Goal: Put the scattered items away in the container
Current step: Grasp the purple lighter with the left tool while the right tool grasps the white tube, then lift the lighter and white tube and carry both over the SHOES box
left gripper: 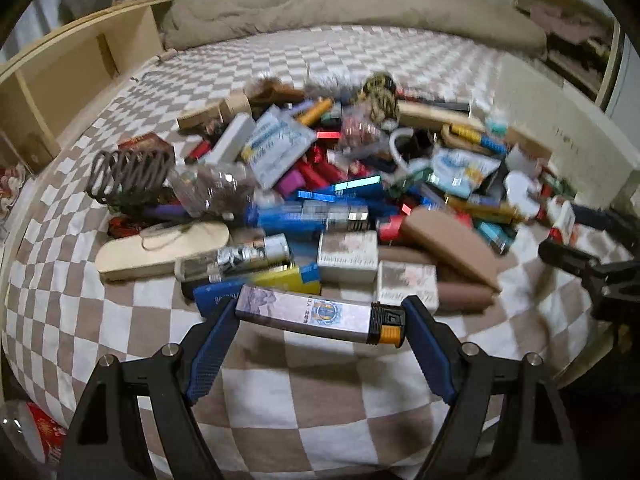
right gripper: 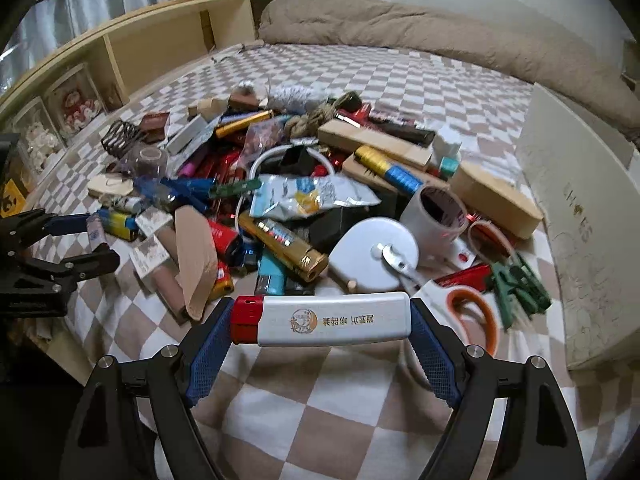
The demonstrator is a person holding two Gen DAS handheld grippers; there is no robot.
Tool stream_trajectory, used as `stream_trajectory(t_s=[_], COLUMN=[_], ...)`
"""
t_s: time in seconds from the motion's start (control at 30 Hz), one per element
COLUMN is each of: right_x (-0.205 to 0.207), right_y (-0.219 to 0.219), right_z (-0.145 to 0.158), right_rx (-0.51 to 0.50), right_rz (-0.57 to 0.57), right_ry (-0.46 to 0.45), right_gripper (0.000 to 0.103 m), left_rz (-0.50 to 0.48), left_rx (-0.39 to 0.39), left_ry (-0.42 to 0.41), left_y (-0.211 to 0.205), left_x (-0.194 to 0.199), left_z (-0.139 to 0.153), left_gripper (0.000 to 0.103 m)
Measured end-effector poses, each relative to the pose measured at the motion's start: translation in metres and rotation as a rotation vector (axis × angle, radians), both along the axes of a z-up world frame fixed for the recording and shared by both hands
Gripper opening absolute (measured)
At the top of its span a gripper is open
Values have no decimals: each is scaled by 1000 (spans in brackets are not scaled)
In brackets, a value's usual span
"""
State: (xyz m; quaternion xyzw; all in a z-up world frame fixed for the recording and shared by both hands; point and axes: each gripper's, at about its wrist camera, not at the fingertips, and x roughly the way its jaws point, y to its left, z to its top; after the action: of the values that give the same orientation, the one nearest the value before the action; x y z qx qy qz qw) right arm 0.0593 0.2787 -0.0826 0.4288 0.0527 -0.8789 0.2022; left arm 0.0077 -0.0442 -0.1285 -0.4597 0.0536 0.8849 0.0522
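Left wrist view, lower centre: the left tongs [left gripper: 320, 320] are clamped end to end on a grey lighter [left gripper: 316, 314] with a black and orange head, held crosswise above the checked bed cover [left gripper: 320, 412]. The frame is blurred.

Right wrist view, lower centre: the right tongs [right gripper: 320, 316] grip a white lighter [right gripper: 324, 318] with a red cap, pads pressing on both ends, also crosswise above the cover. The left tongs show at the left edge of this frame with the grey lighter between the tips.

Just beyond both pairs of tongs, mid-frame, lies the pile [right gripper: 280, 184] of scattered items on the bed: lighters, small boxes, foil packets, a gold tube [right gripper: 286, 246], a white round case [right gripper: 372, 254], a tape roll [right gripper: 438, 208], orange-handled scissors [right gripper: 472, 312] and green clips [right gripper: 520, 284] at lower right.

At the right edge of the right wrist view stands a white box [right gripper: 576, 216], wall towards the pile; its inside is not visible.

Farther back, upper frame: a beige duvet [right gripper: 400, 28] bunched along the bed's far side, and a wooden shelf [right gripper: 140, 40] at upper left.
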Motion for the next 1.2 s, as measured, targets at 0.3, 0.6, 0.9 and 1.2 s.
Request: stream_trajectory(t_s=[0.3,0.6,0.9,1.2], right_x=[3,7,10,12], right_y=[10,29,48,63], right_z=[34,84,134,174], right_rx=[-7,-20,-45,-29], right_rz=[-17,-48,-75,-90], right_ry=[95,228,348,454], right_gripper=[84,84,84,84], left_rz=[2,-6,-47,-87], left_rx=[64,82,94,129], left_ry=[160,240,355,446], left_y=[11,20,40,66], left_x=[2,5,5,-6], left_z=[48,80,123,169], left_gripper=[83,83,83,83])
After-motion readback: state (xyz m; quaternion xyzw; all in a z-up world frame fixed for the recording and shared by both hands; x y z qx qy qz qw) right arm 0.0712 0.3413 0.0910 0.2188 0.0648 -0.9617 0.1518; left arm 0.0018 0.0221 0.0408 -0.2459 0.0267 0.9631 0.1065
